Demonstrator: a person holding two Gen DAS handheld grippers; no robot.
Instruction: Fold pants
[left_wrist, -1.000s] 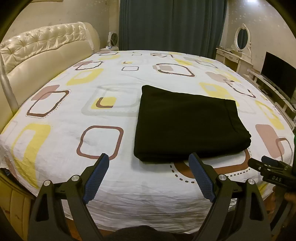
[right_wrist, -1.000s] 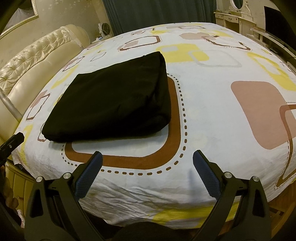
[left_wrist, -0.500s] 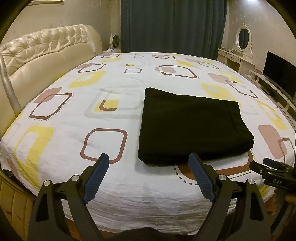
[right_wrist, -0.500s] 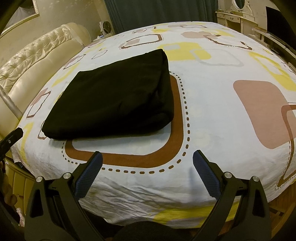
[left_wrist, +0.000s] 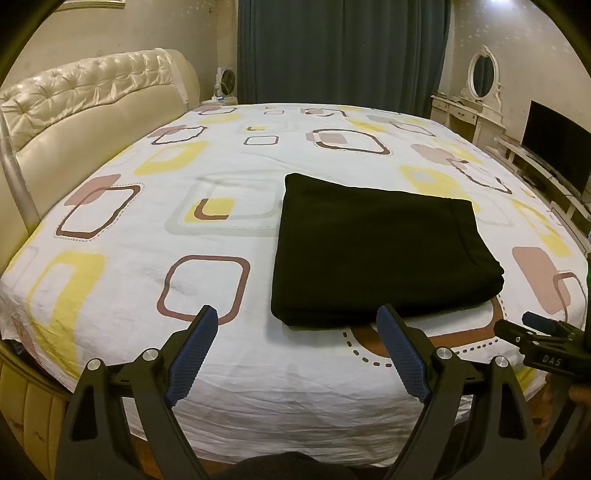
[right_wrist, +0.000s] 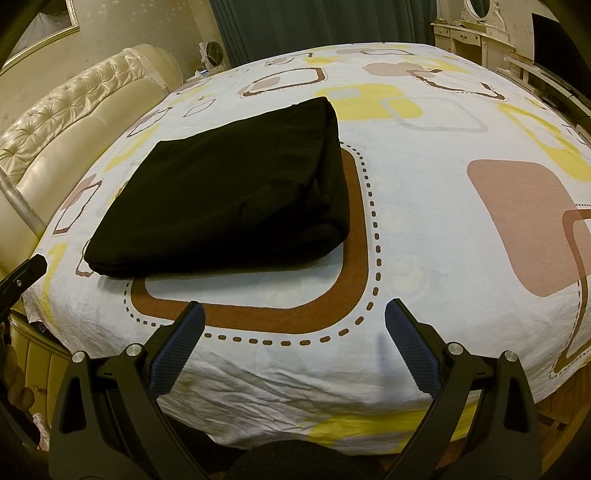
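- Lying folded into a flat black rectangle, the pants (left_wrist: 380, 251) rest on the bed sheet (left_wrist: 221, 184), near its front edge, partly over a brown ring print.
- The left gripper (left_wrist: 297, 325) hangs above the sheet just short of the pants, jaws spread wide with nothing between them.
- The right gripper (right_wrist: 293, 317) is likewise wide apart and empty, over the brown ring, the pants up and to its left.
- A cream tufted headboard (left_wrist: 92, 96) stands at the left; dark curtains (left_wrist: 340, 48) hang behind.
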